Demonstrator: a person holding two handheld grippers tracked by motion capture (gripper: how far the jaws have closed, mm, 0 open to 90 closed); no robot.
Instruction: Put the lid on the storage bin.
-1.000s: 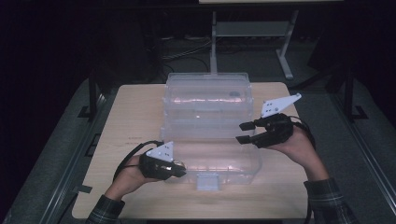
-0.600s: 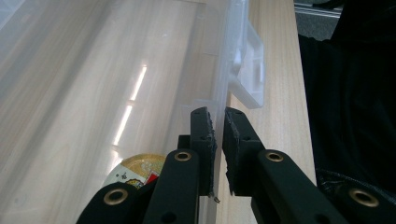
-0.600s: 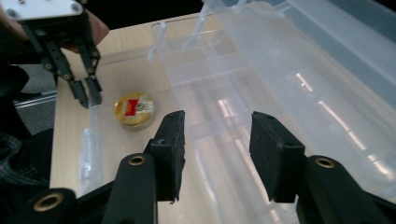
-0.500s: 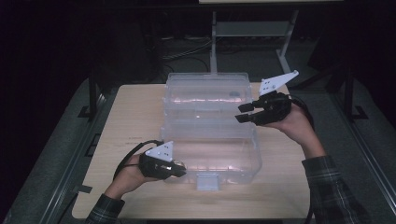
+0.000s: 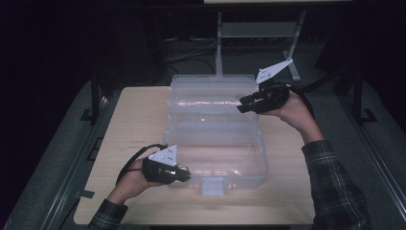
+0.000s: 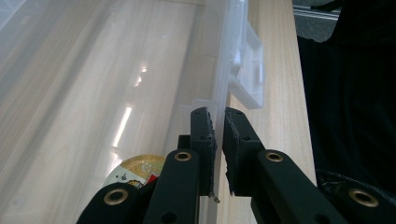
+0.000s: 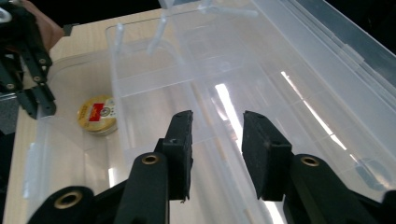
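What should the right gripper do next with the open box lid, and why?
Probably ease the right gripper onto the raised lid edge and close on it. Its jaws stand open above the lid, gripping nothing, while the left gripper pinches the clear box front wall by the latch, steadying it.

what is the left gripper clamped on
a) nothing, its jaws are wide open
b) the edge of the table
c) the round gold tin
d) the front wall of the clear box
d: in the left gripper view the left gripper has its jaws closed on either side of the thin front wall of the clear box, near the latch, while the round gold tin lies loose inside the box.
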